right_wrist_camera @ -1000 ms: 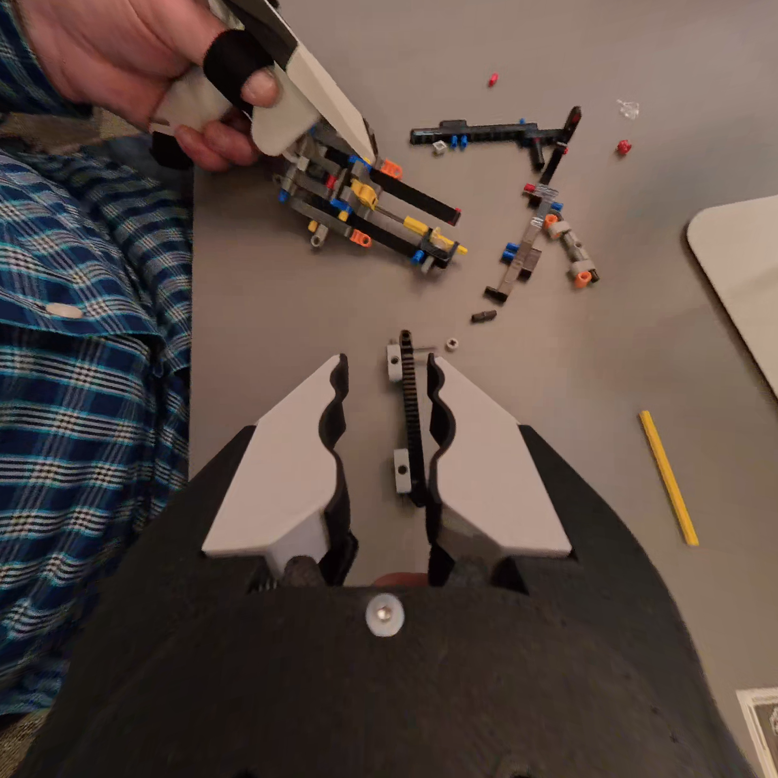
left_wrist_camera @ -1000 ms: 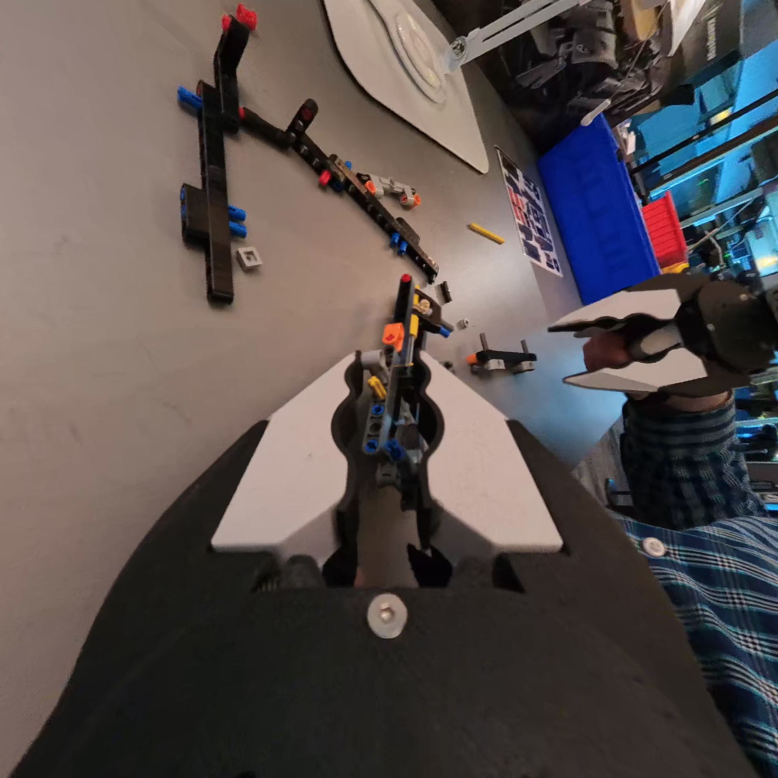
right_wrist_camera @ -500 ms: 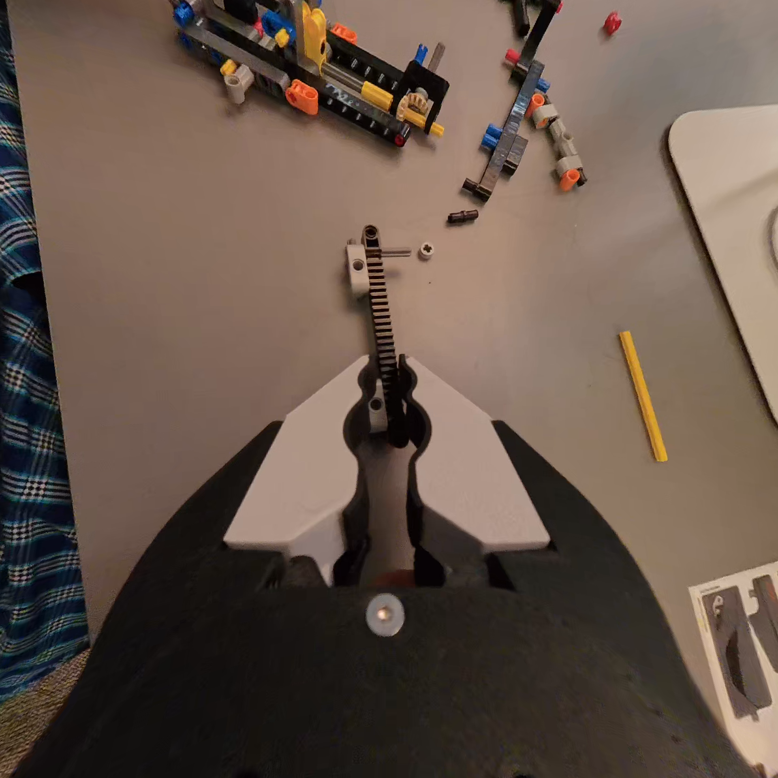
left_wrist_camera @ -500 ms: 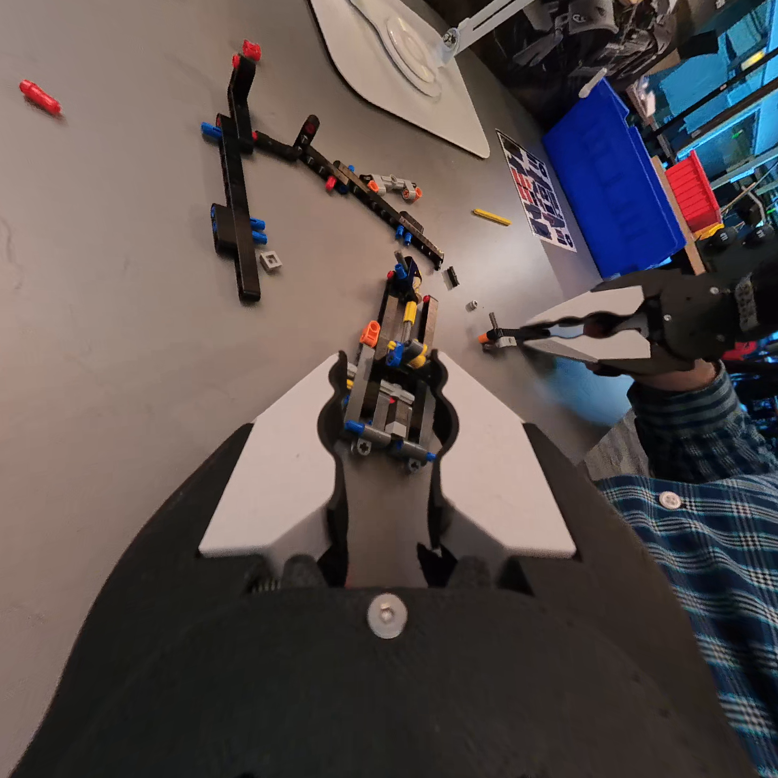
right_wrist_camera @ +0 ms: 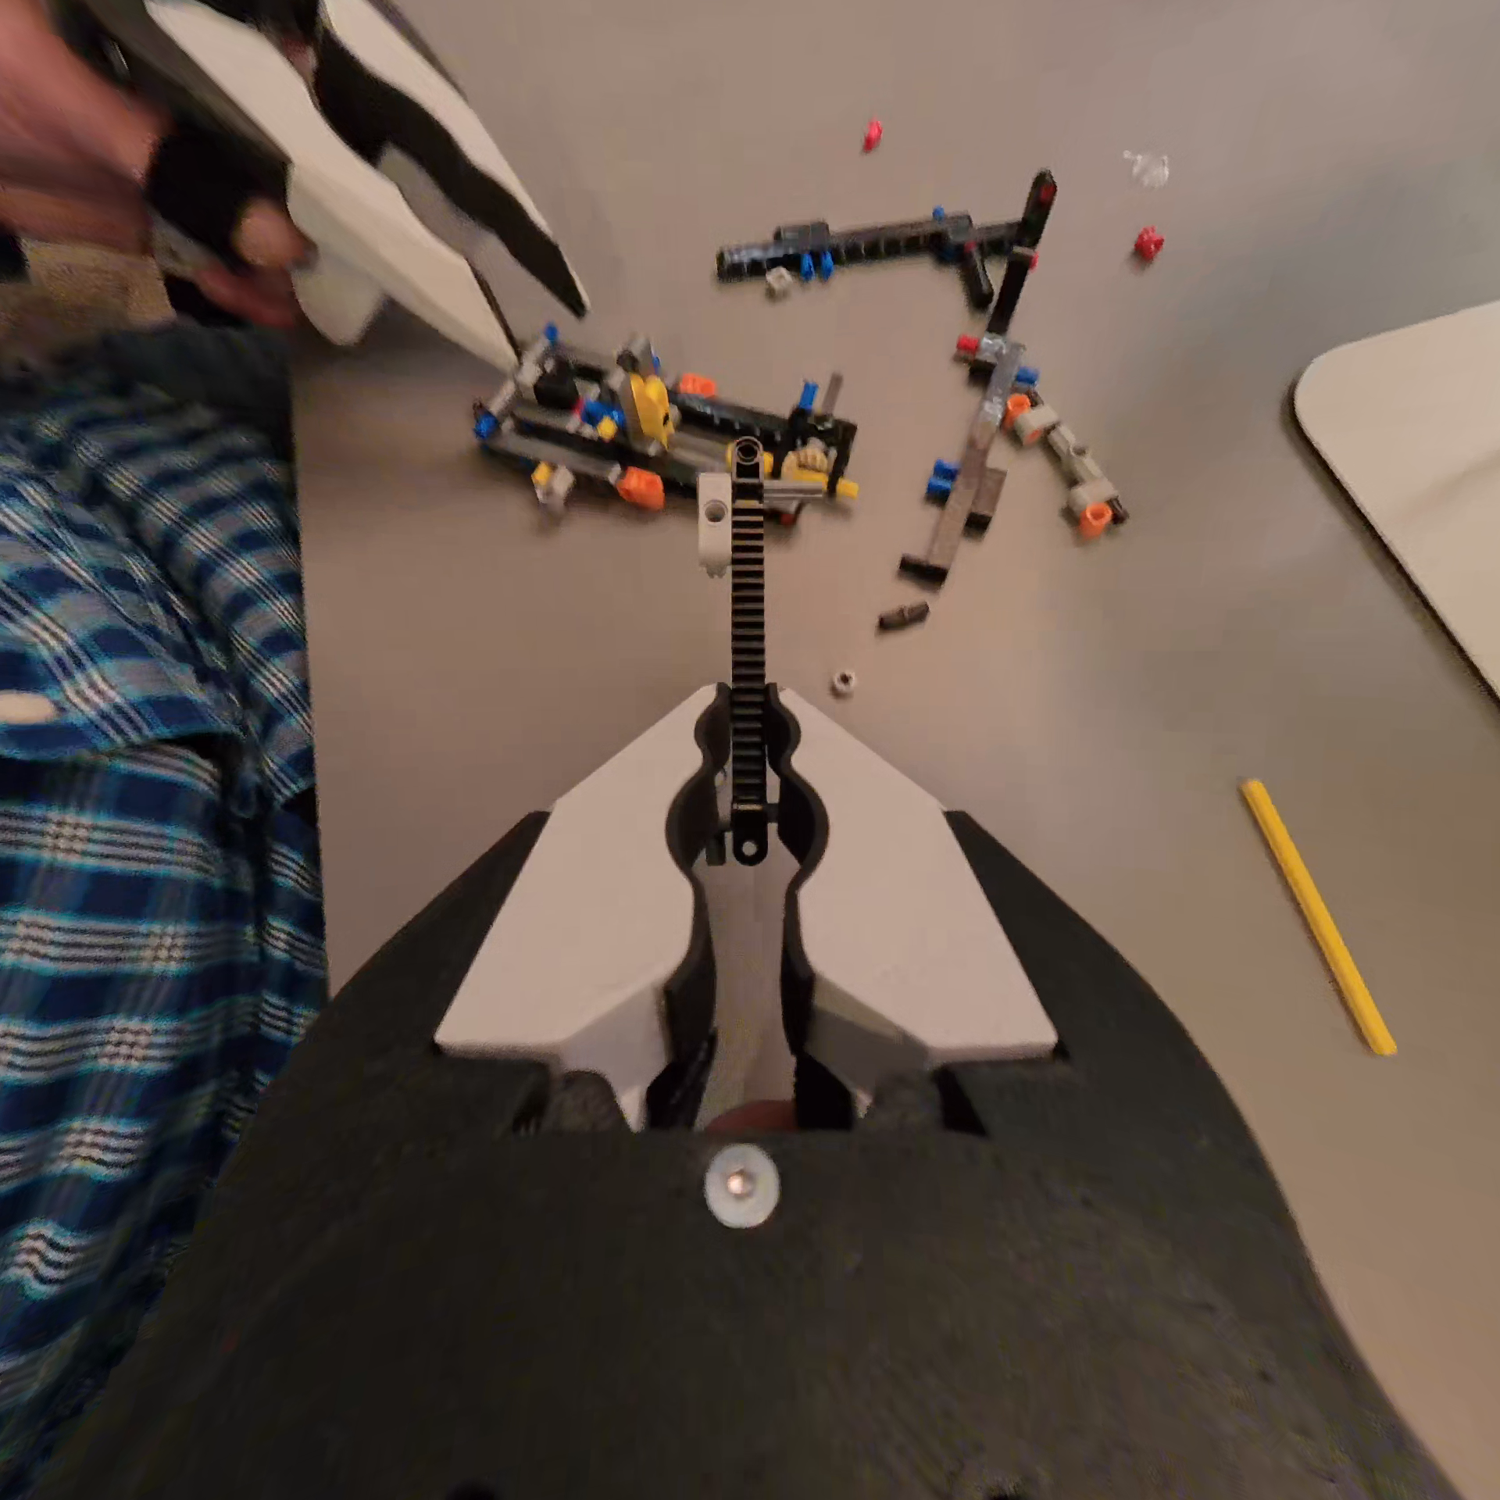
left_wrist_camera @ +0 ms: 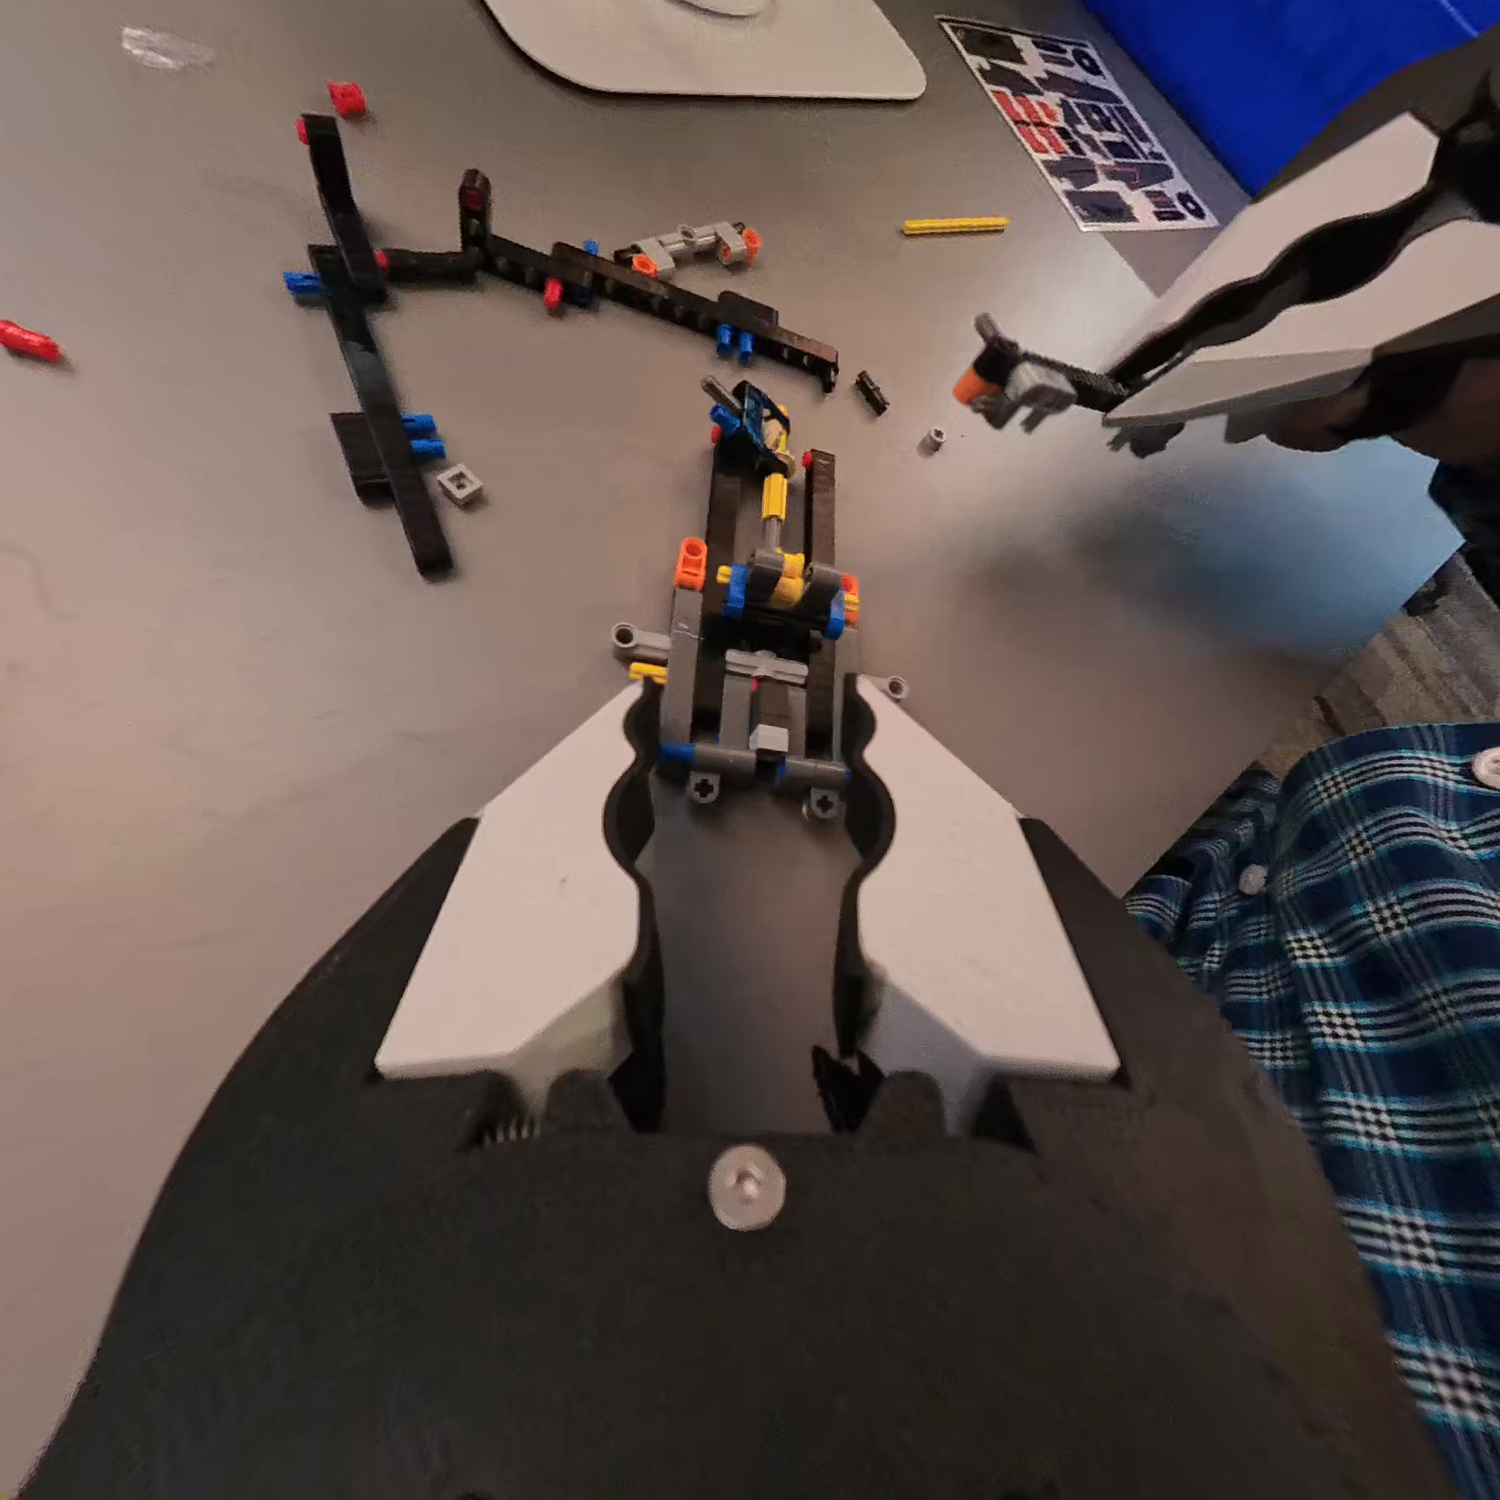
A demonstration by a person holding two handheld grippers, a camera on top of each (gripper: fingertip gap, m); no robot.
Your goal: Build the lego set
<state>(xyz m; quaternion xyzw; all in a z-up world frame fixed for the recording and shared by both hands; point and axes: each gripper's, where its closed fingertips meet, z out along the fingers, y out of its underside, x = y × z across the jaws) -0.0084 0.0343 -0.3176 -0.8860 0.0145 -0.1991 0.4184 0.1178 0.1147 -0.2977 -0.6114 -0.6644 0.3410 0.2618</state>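
Observation:
A multicoloured Lego chassis (left_wrist_camera: 763,584) of black and grey beams with yellow, blue and orange parts lies flat on the grey table. My left gripper (left_wrist_camera: 751,706) is open, its fingertips on either side of the chassis's near end. It also shows in the right wrist view (right_wrist_camera: 548,337), tips at the end of the chassis (right_wrist_camera: 649,422). My right gripper (right_wrist_camera: 747,698) is shut on a black toothed rack (right_wrist_camera: 747,617) with grey connectors, held above the table and pointing at the chassis. In the left wrist view the right gripper (left_wrist_camera: 1116,398) holds the rack (left_wrist_camera: 1047,375) at the upper right.
Two black beam sub-assemblies (left_wrist_camera: 381,390) (left_wrist_camera: 649,292) lie beyond the chassis. A yellow axle (left_wrist_camera: 954,225), black pin (left_wrist_camera: 872,392), grey bush (left_wrist_camera: 933,438) and red pin (left_wrist_camera: 28,339) lie loose. A white mat (left_wrist_camera: 730,57), sticker sheet (left_wrist_camera: 1079,138) and blue bin (left_wrist_camera: 1258,73) are behind. A plaid sleeve (left_wrist_camera: 1339,974) is at right. Some 15 cm of space lies between my two pairs of fingers.
My left gripper laid the chassis flat on the table and opened. My right gripper shut on the rack, lifted it off the table and moved it toward the chassis.

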